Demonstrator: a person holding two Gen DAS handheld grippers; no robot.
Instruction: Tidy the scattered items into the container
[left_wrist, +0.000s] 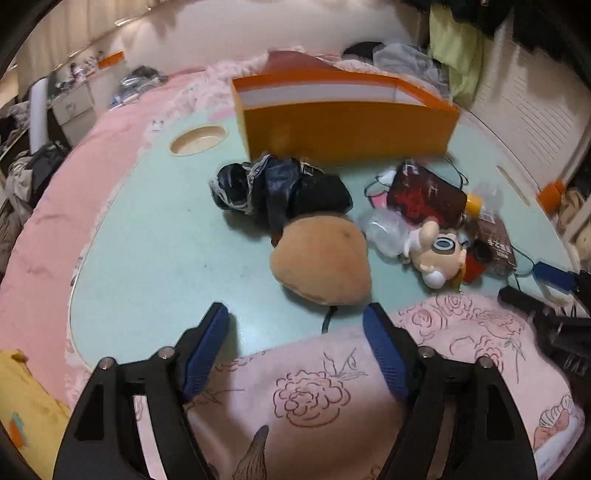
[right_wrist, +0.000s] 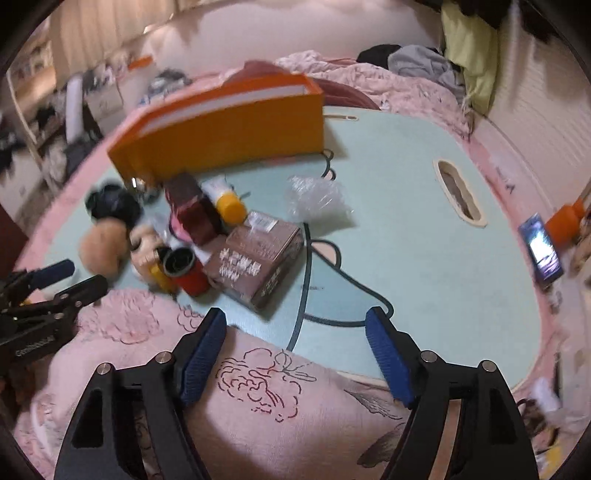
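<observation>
An orange open-topped box (left_wrist: 347, 129) (right_wrist: 229, 129) stands at the back of the pale green table (left_wrist: 147, 240) (right_wrist: 406, 221). In front of it lie a black cloth bundle (left_wrist: 280, 188), a tan round plush (left_wrist: 321, 258) (right_wrist: 105, 240), a big-eyed doll (left_wrist: 439, 251), a dark red pouch (left_wrist: 424, 195) (right_wrist: 194, 210), a yellow-capped tube (right_wrist: 229, 203), a red cup (right_wrist: 184, 269), a brown carton (right_wrist: 258, 262) and clear plastic wrap (right_wrist: 317, 199). My left gripper (left_wrist: 297, 310) (right_wrist: 72, 280) hangs open just short of the tan plush. My right gripper (right_wrist: 295, 312) (left_wrist: 535, 288) is open near the carton, holding nothing.
A pink flowered quilt (left_wrist: 314, 387) (right_wrist: 258, 387) laps over the table's near edge under both grippers. A dark cable (right_wrist: 306, 258) runs across the table. A lit phone (right_wrist: 541, 251) and an orange object (right_wrist: 565, 221) lie at the right. Clothes and shelves crowd the background.
</observation>
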